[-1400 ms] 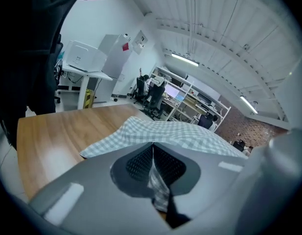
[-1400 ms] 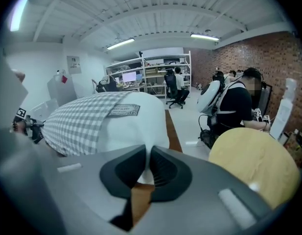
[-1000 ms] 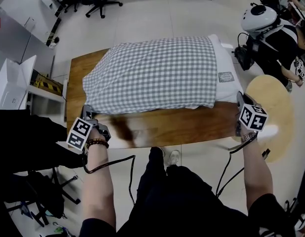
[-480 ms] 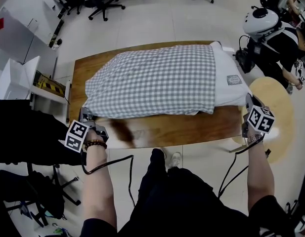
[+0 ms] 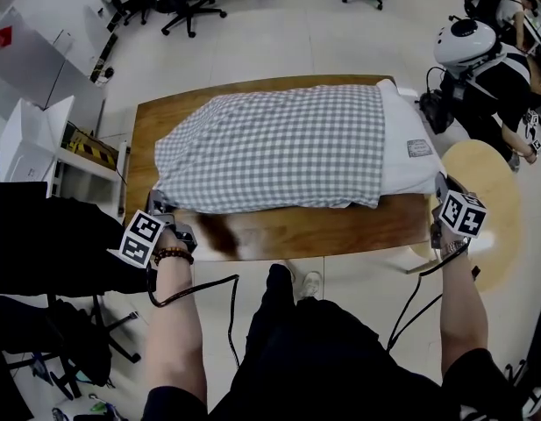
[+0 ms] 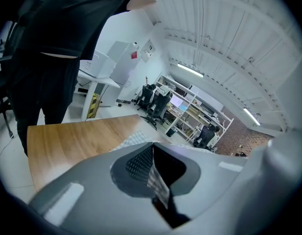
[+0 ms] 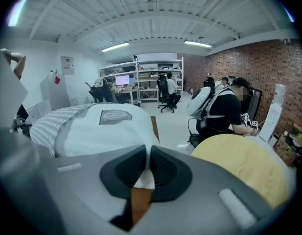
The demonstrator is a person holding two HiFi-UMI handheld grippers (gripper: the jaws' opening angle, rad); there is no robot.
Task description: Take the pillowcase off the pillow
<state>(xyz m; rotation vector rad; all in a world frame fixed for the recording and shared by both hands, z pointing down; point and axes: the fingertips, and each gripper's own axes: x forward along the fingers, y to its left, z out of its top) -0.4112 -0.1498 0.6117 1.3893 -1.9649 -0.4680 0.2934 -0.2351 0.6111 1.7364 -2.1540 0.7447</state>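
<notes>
Seen from the head view, a grey-and-white checked pillowcase (image 5: 270, 147) is covering most of a white pillow (image 5: 409, 160). The pillow is lying lengthwise across a wooden table (image 5: 296, 231). Its bare end, carrying a small sewn label (image 5: 419, 148), is sticking out of the case toward 3 o'clock.

The left gripper (image 5: 156, 207) is sitting at the case's near corner, at 8 o'clock. Its jaws are clamped on a fold of the checked cloth, which is showing as a thin strip between the pads in the left gripper view. The right gripper (image 5: 439, 185) is at 4 o'clock, its jaws pinched together on the pillow's white corner.

A round pale wooden table (image 5: 494, 178) is standing just beside the right gripper, at 3 o'clock. At 2 o'clock a seated person in black (image 5: 507, 77) is leaning beside a white domed device (image 5: 463, 40).

Another person in black clothing (image 5: 51, 239) is crowding close to the left gripper at 9 o'clock. Beyond them, white cabinets (image 5: 24, 152) are standing at 10 o'clock and office chairs (image 5: 178, 3) at 11 o'clock. Black cables (image 5: 195, 292) are trailing from both grippers along the wearer's arms.
</notes>
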